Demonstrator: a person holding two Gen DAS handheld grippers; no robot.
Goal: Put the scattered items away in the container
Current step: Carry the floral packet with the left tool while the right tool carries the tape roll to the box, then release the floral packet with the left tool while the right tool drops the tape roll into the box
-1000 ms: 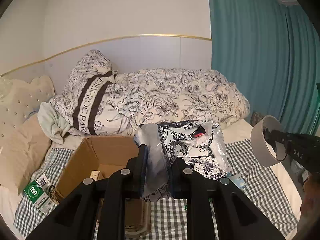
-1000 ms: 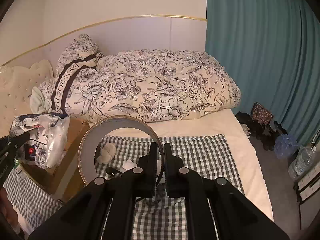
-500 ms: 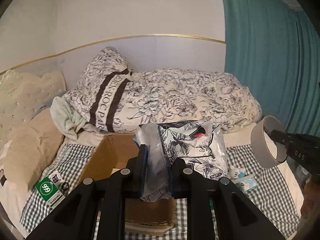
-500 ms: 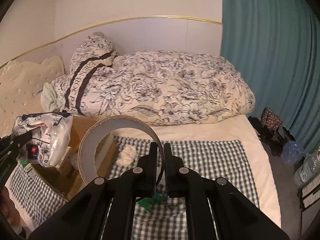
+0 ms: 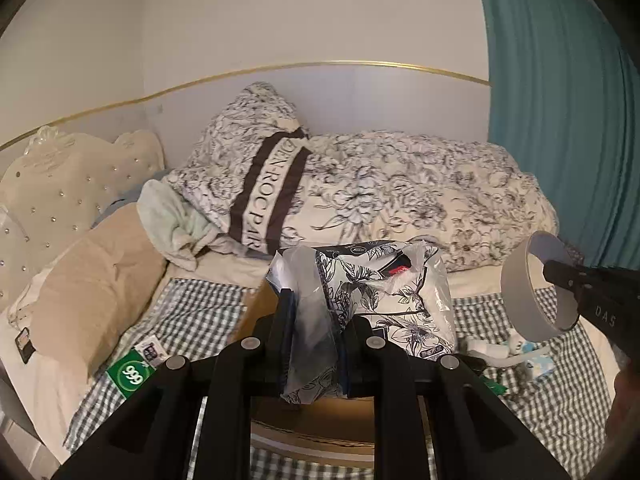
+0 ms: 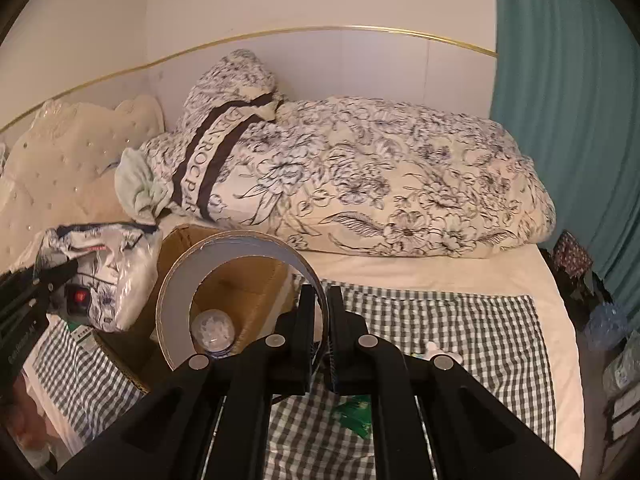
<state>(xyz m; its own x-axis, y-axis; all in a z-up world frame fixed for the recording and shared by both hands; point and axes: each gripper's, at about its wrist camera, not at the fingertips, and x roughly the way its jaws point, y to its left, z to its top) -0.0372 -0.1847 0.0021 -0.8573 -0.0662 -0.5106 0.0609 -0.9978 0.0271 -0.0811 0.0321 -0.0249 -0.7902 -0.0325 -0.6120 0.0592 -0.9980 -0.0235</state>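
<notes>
Filling most of both views is a bed w/ a floral duvet bunched along its far edge against the wall, and a floral pillow w/ a dark lettered stripe leaning at the headboard end. A checked cloth covers the near part of the bed. On that cloth, toward the headboard side, sits an open cardboard box; a clear bottle stands inside it, seen thru the tape ring.

Left gripper is clamped on a crinkly plastic bag w/ floral print, held up in the air over the box's near edge; in the right wrist view the bag hangs just beside the box's headboard-side wall. Right gripper is pinched tight on the rim of a wide tape ring, ring upright, raised above the box's other side, well apart from the bag.

Smaller bits on the cloth: a green "999" packet near the cloth's headboard-side edge, beside a beige cushion; a green wrapper close under the right gripper; some white and pale blue bits below the ring in the left wrist view, too small to tell what.
</notes>
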